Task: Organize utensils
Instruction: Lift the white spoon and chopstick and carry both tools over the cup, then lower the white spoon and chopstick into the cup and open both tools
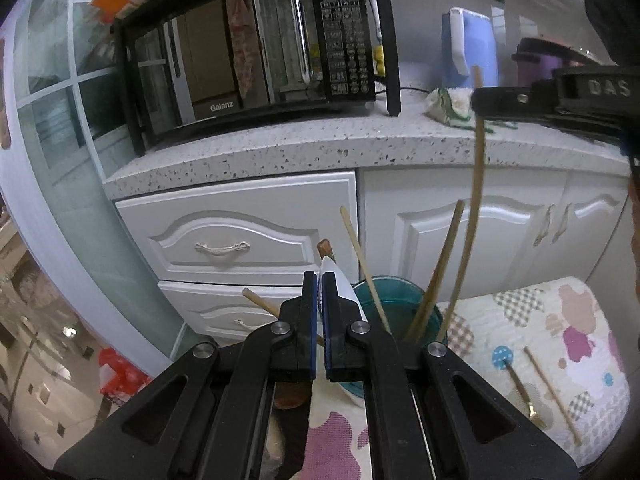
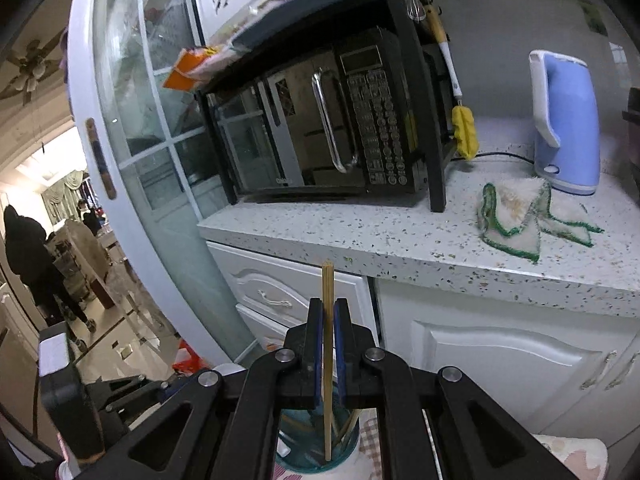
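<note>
A teal glass holder (image 1: 400, 304) stands on a patterned cushion (image 1: 560, 340) and holds several bamboo chopsticks (image 1: 438, 272). My left gripper (image 1: 319, 280) is shut just left of the holder, with a white utensil (image 1: 340, 284) beside its right finger; I cannot tell if it grips it. My right gripper (image 2: 328, 308) is shut on a bamboo chopstick (image 2: 328, 344), held upright with its lower end inside the holder (image 2: 316, 448). From the left wrist view that chopstick (image 1: 476, 184) hangs from the right gripper (image 1: 480, 102) down into the holder. A gold fork (image 1: 520, 388) and another chopstick (image 1: 552, 392) lie on the cushion.
A speckled counter (image 2: 400, 240) carries a black microwave (image 2: 320, 120), a blue kettle (image 2: 568, 120) and a green-edged cloth (image 2: 516, 216). White drawers and cabinet doors (image 1: 248, 240) stand behind the cushion. A curved glass door (image 2: 132, 120) is at left.
</note>
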